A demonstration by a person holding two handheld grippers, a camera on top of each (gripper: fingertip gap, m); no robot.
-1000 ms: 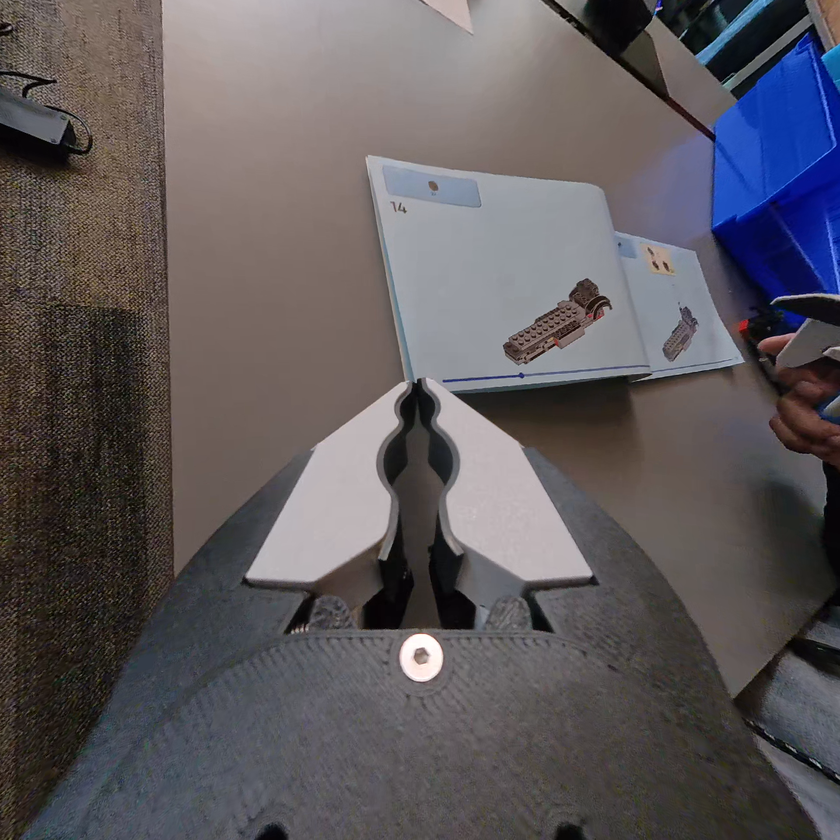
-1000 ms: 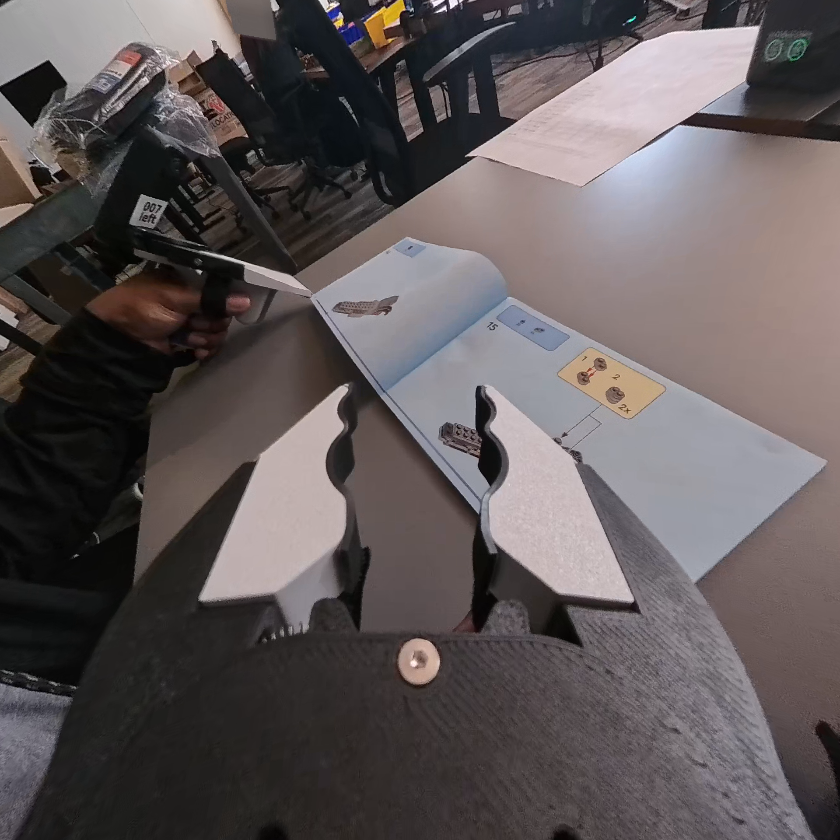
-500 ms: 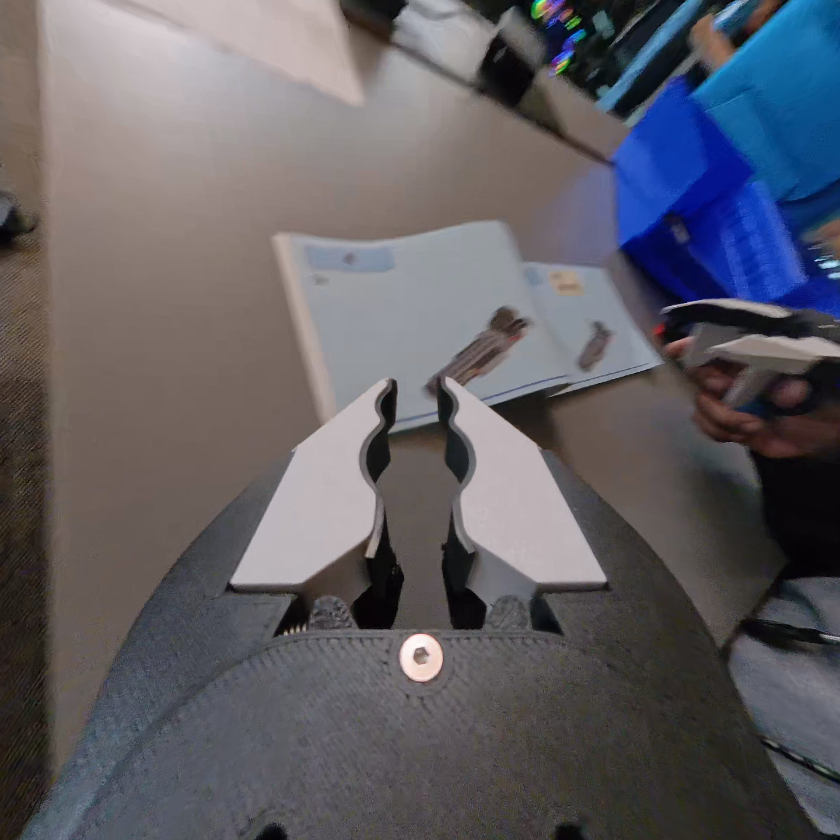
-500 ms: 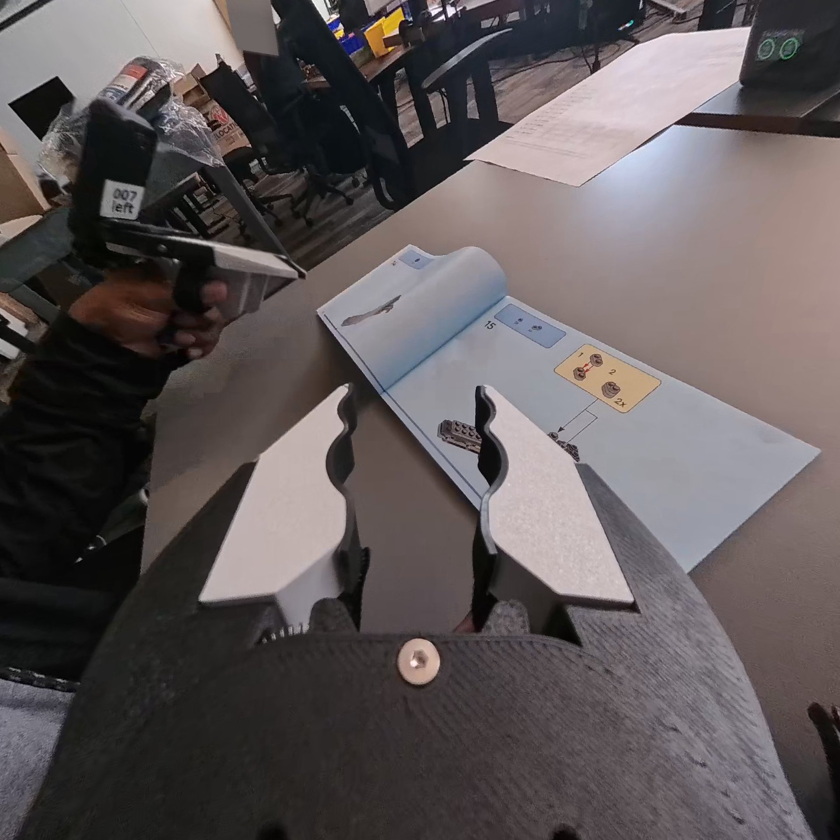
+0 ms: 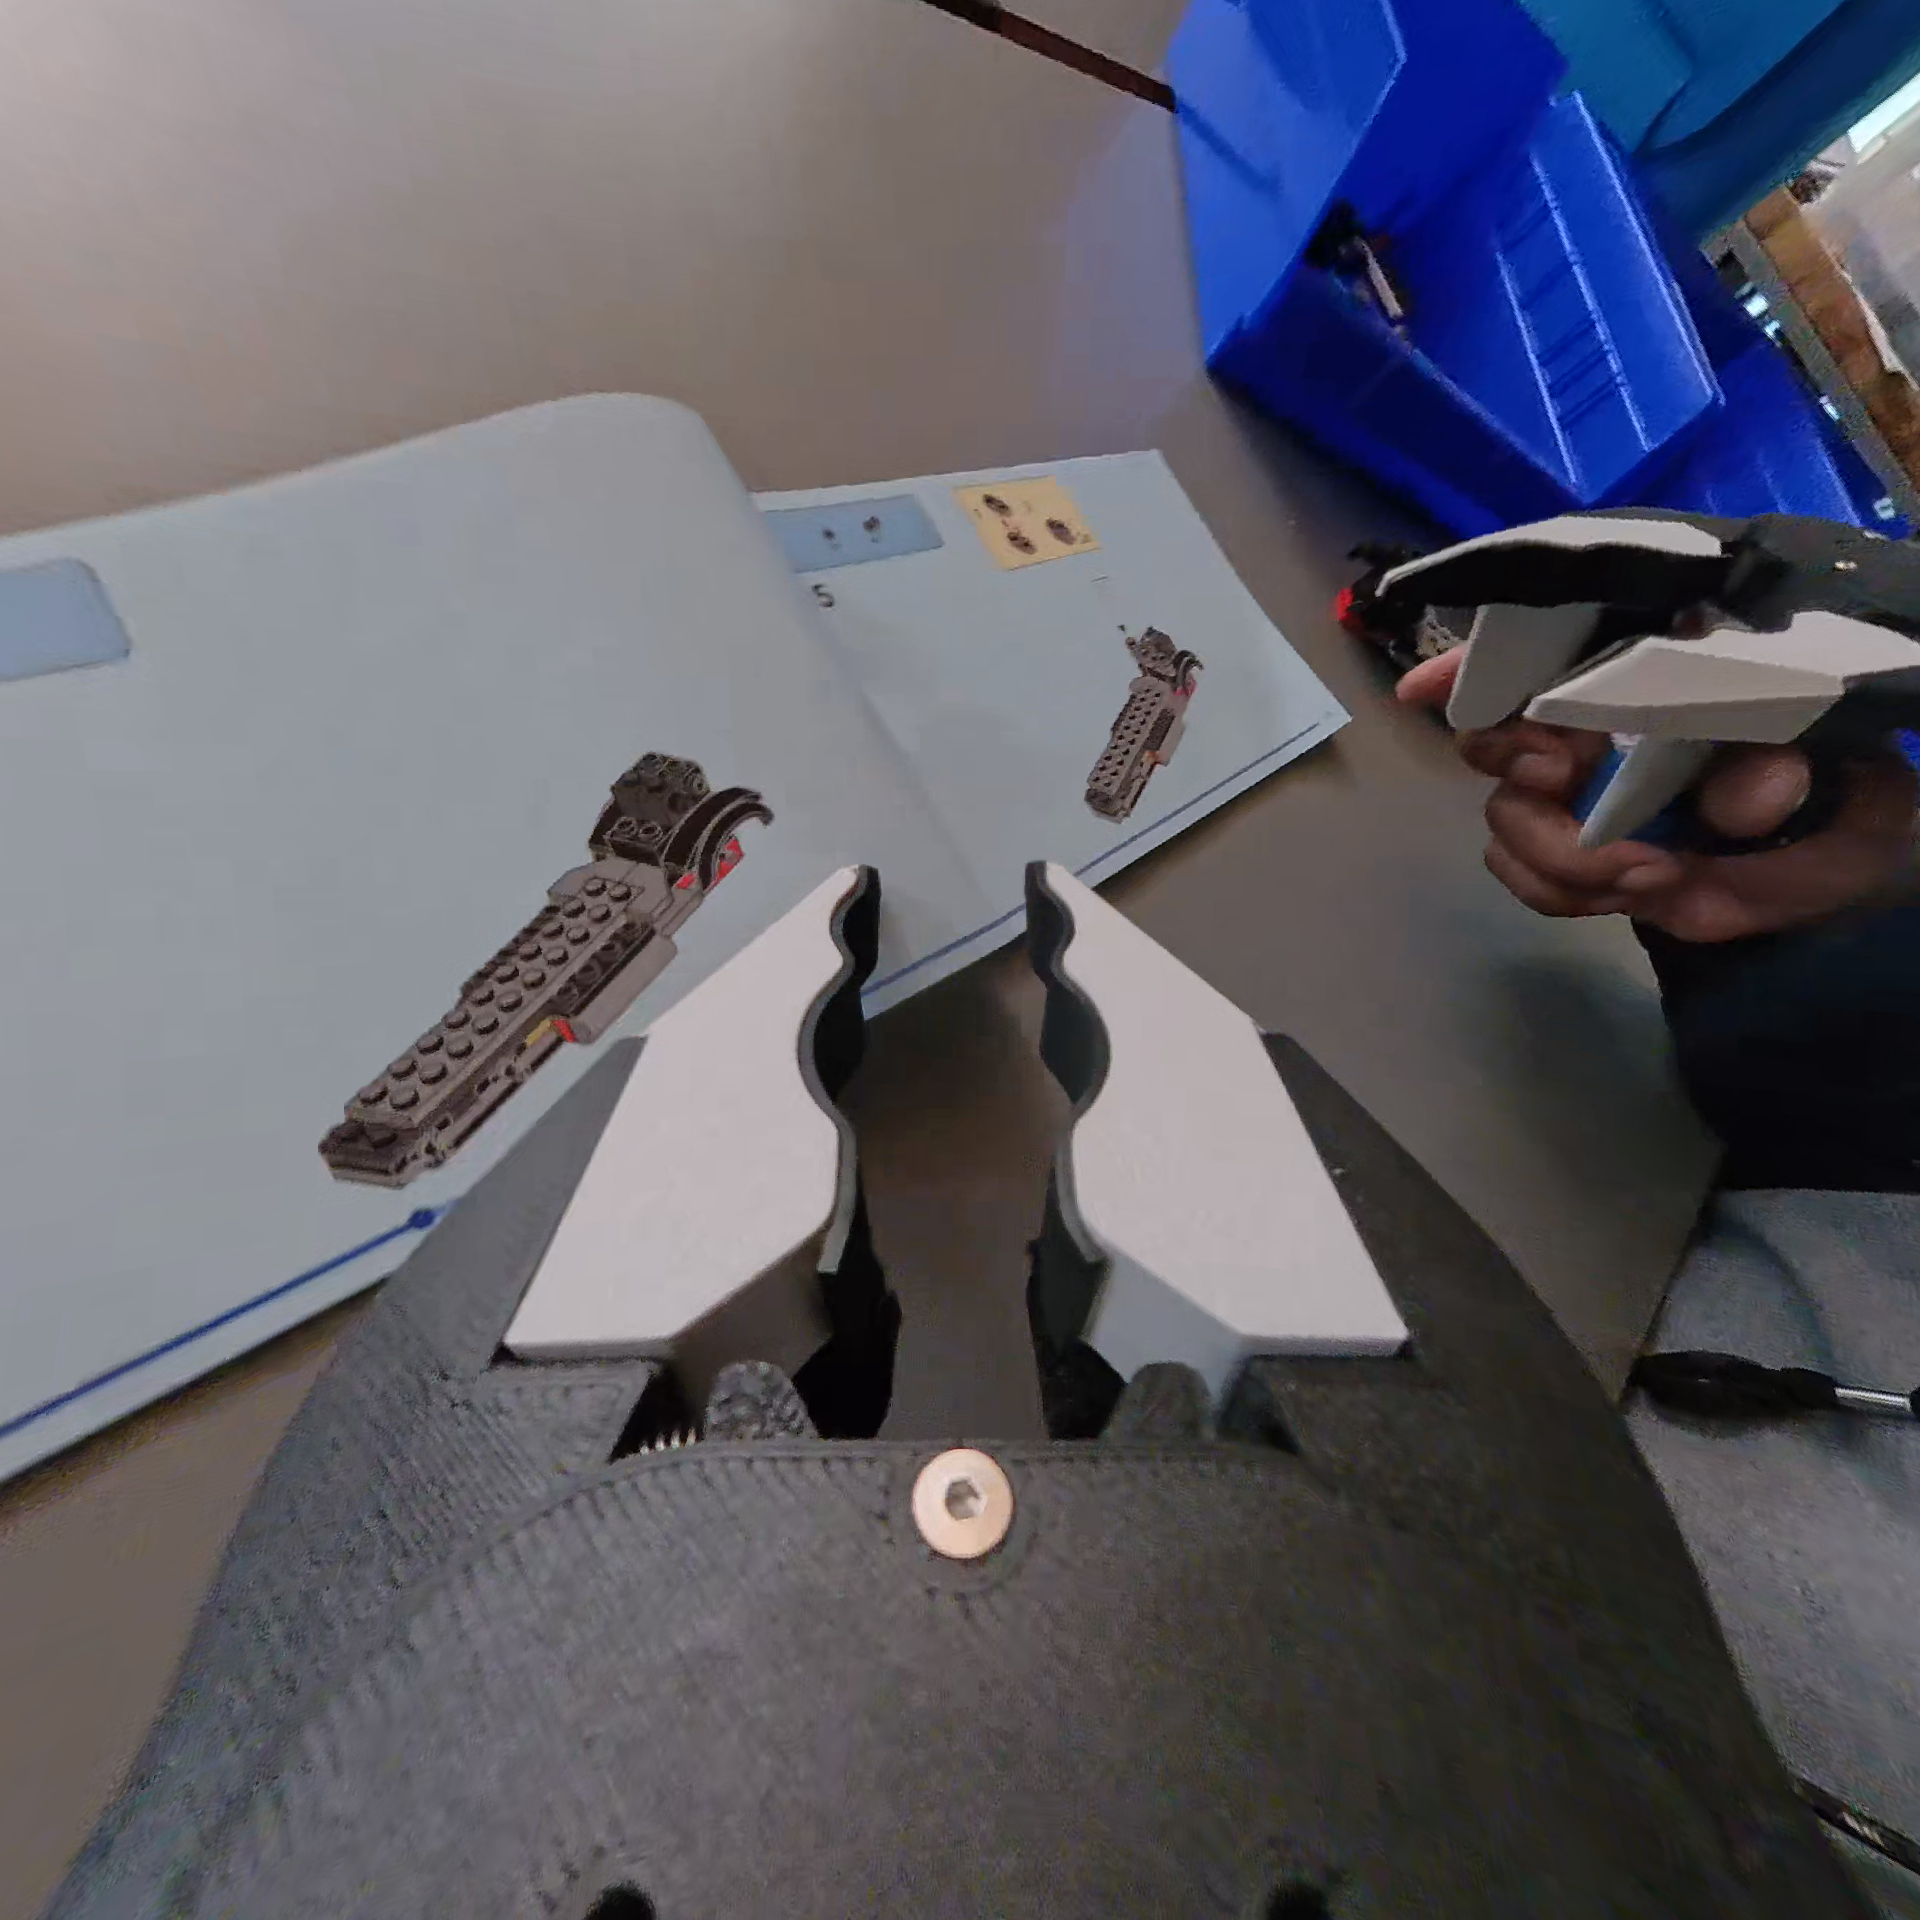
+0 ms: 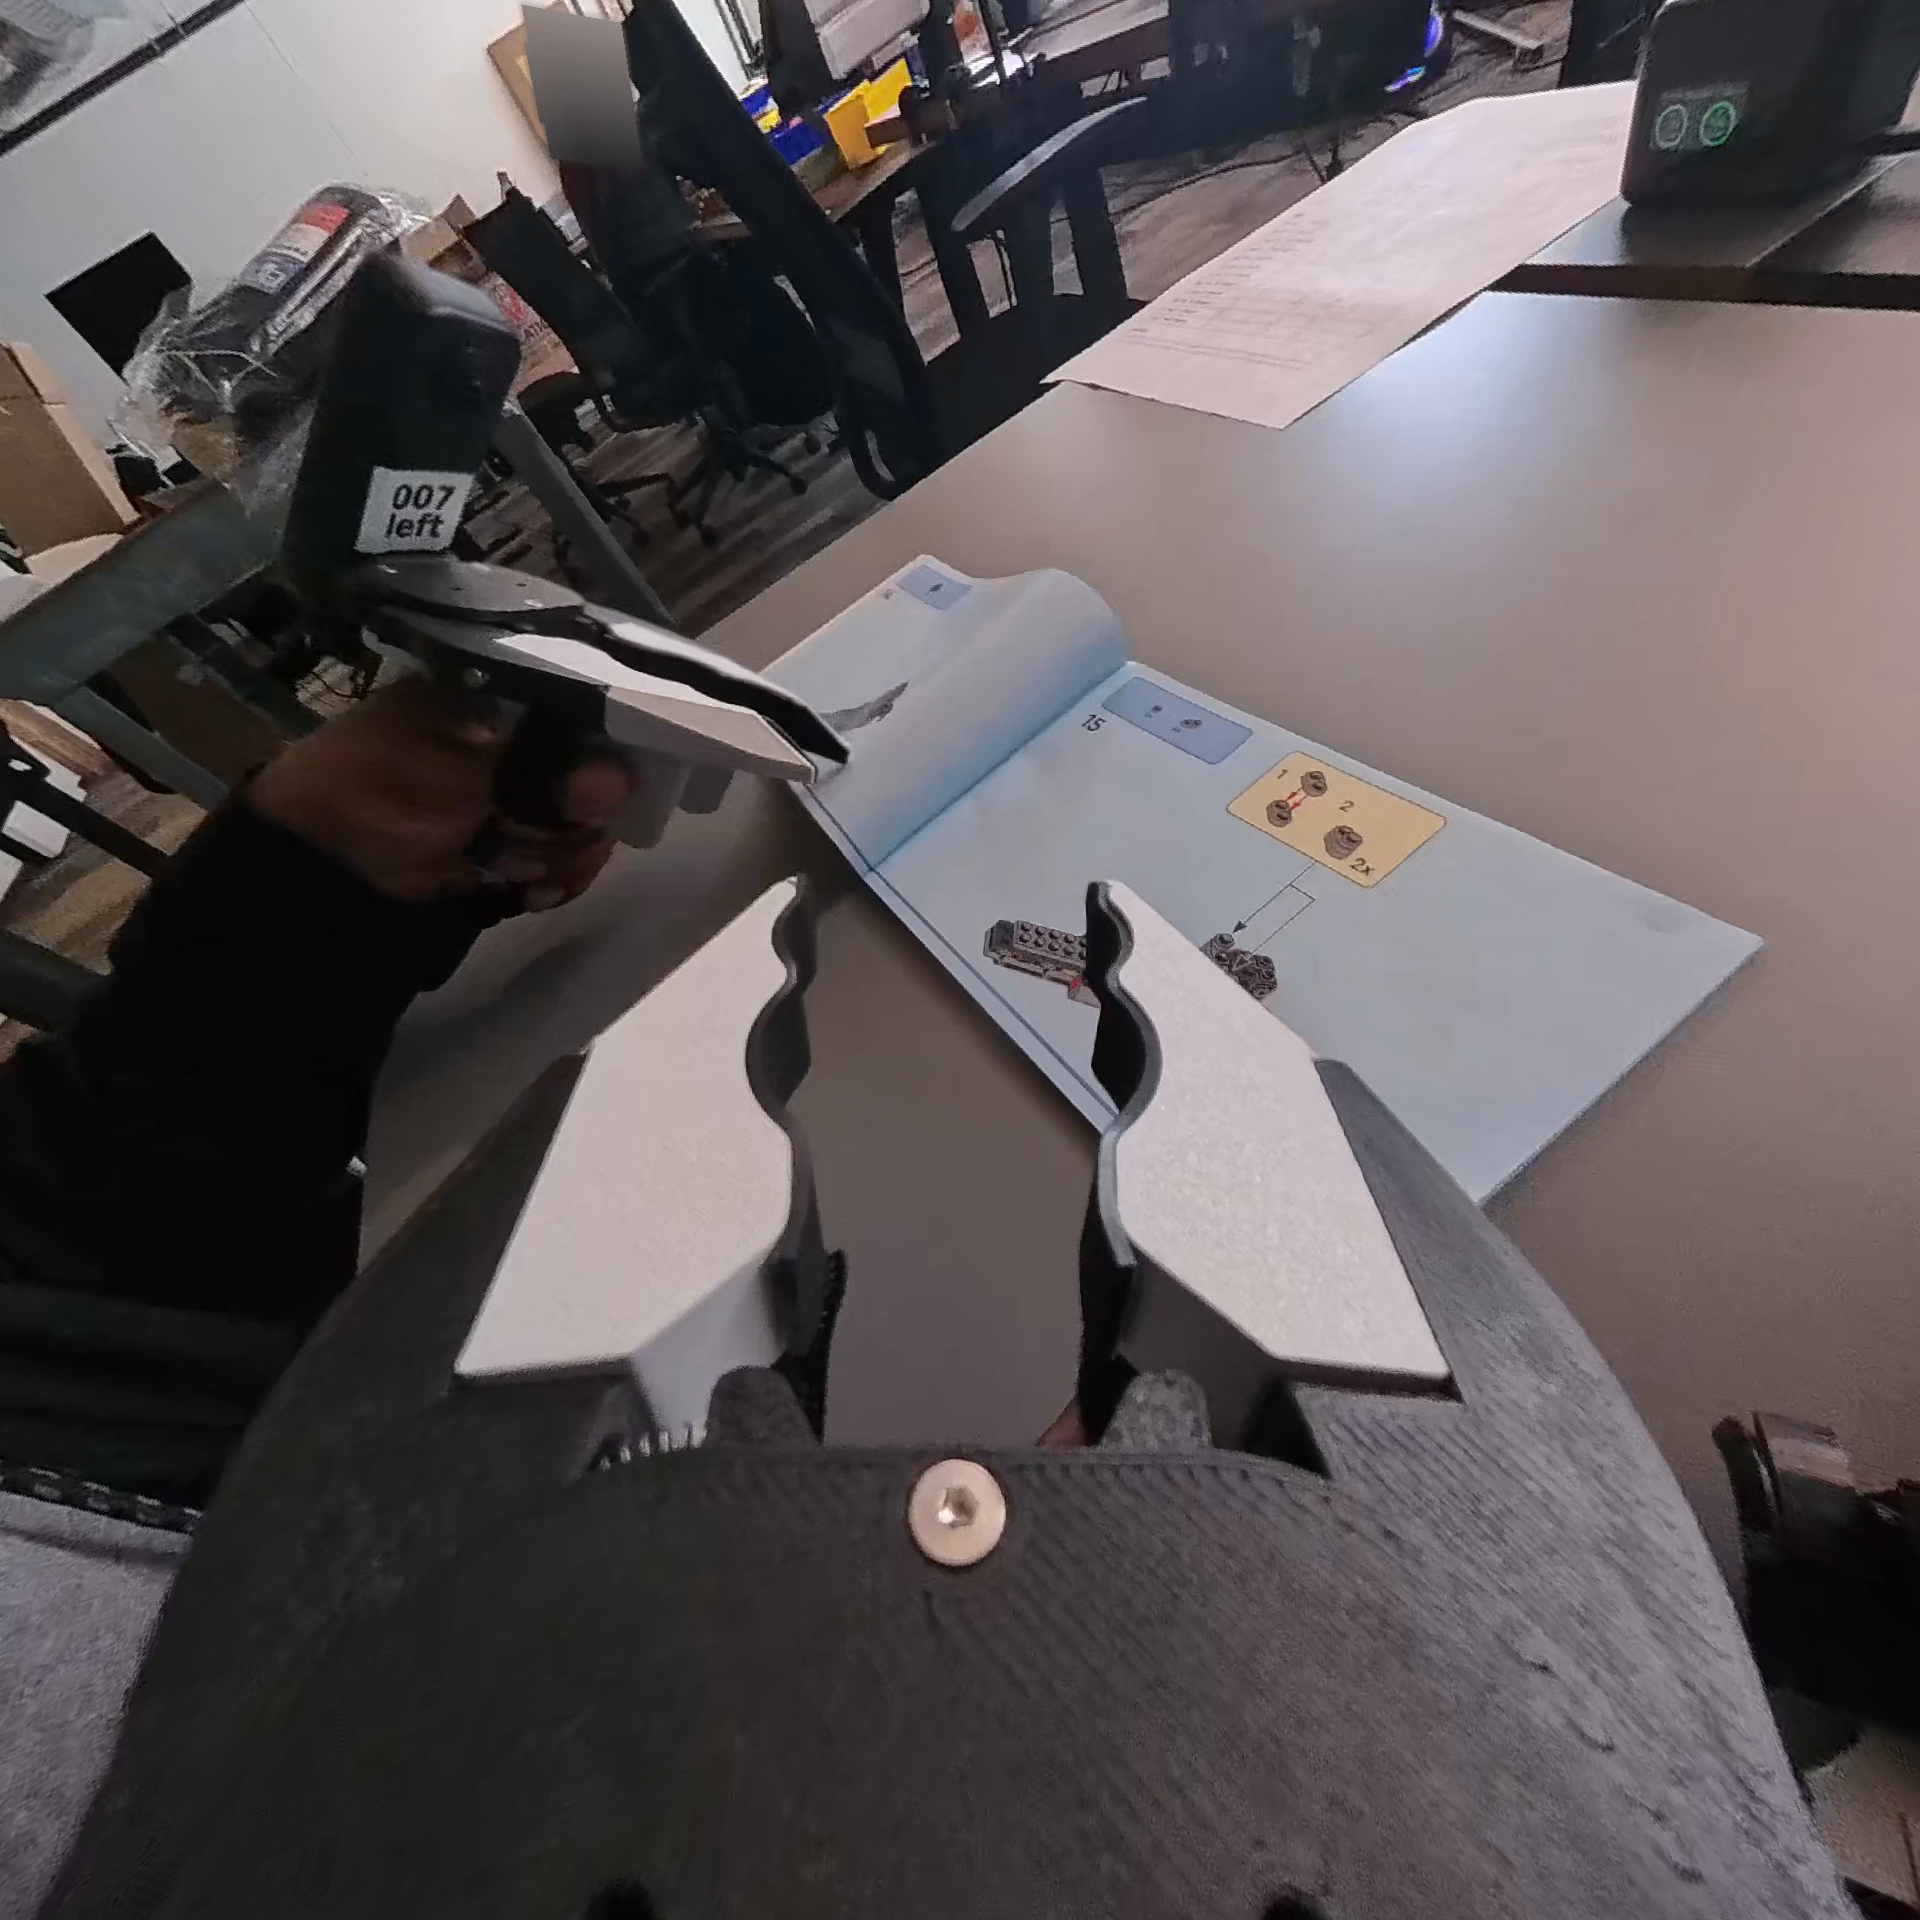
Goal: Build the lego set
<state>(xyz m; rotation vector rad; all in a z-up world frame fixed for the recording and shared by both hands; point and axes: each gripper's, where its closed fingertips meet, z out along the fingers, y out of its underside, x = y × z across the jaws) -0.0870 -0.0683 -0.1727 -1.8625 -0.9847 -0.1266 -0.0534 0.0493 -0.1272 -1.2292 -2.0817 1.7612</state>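
Your left gripper (image 5: 951, 883) hangs just above the near edge of the open instruction booklet (image 5: 436, 665), its two grey fingers (image 5: 727, 1101) parted by a moderate gap with only bare table (image 5: 416, 208) and the booklet's edge showing between them; they hold nothing. Your right gripper (image 6: 945, 904) points at the same booklet (image 6: 1455, 956) from the other side, its fingers (image 6: 1226, 1132) spread wider than the left pair and likewise empty, the right-hand tip overlapping the printed picture of the model on the flat page. In the right wrist view, the left gripper (image 6: 821, 753) appears farther off, held in your hand (image 6: 416, 790), its tips over the curled left page, though whether they touch the paper cannot be told. In the left wrist view, the right gripper (image 5: 1455, 644) appears at the right edge, gripped by your other hand (image 5: 1662, 831), held above the table just beyond the booklet's corner. Behind that gripper, a small dark and red built piece (image 5: 1382, 613) lies on the table, mostly hidden. Blue bins (image 5: 1507, 260) stand at the far right. A dark object (image 6: 1808, 1538) sits at the right wrist view's lower right edge, too cropped to identify.
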